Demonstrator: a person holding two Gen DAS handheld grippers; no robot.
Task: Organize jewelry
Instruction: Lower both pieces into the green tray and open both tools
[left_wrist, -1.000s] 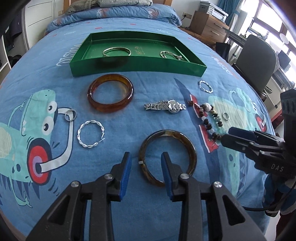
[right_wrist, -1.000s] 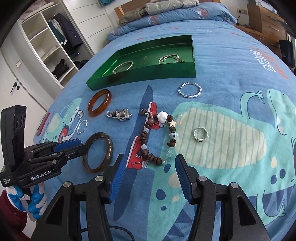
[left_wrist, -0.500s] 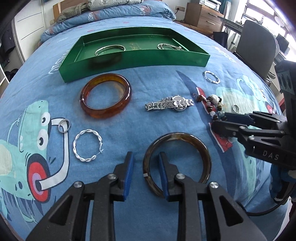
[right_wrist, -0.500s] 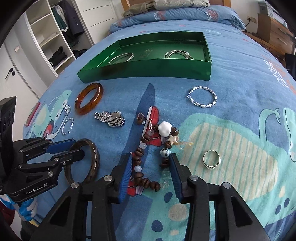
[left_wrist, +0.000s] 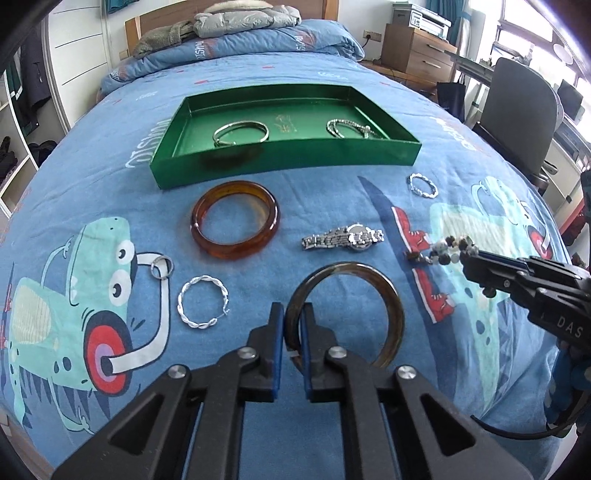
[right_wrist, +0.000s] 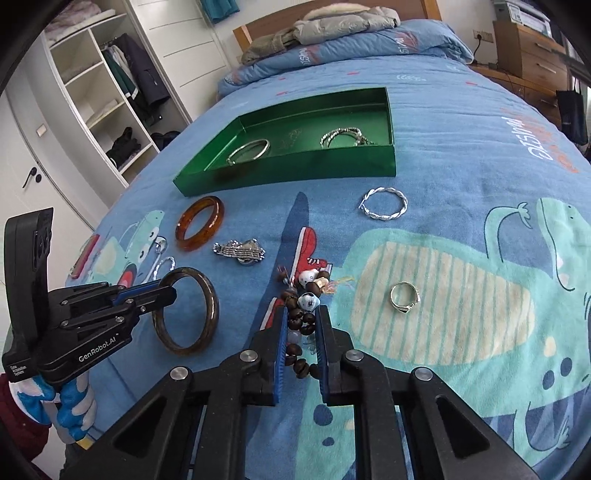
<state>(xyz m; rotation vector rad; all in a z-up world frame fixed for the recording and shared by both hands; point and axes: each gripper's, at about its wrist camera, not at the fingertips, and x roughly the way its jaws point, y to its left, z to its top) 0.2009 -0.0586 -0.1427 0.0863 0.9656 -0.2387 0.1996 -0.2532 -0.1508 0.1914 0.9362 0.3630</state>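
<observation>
My left gripper (left_wrist: 292, 314) is shut on the near rim of a dark brown bangle (left_wrist: 391, 306), which also shows in the right wrist view (right_wrist: 207, 306). My right gripper (right_wrist: 302, 314) is shut on a beaded bracelet (right_wrist: 301, 321) of brown, white and blue beads; its beads also show at the fingertips in the left wrist view (left_wrist: 443, 251). A green tray (left_wrist: 280, 162) at the back of the bed holds a silver bangle (left_wrist: 240, 133) and a silver chain bracelet (left_wrist: 351, 129).
On the blue bedspread lie an amber bangle (left_wrist: 234, 218), a silver watch (left_wrist: 343, 236), a twisted silver hoop (left_wrist: 201, 301), a small ring (left_wrist: 161, 266), another twisted hoop (right_wrist: 384, 203) and a silver ring (right_wrist: 404, 297). An office chair (left_wrist: 524, 110) stands at the right.
Both grippers have closed: the left on the dark bangle's rim, the right on the beaded bracelet. The bracelet has bunched up between the right fingers.
</observation>
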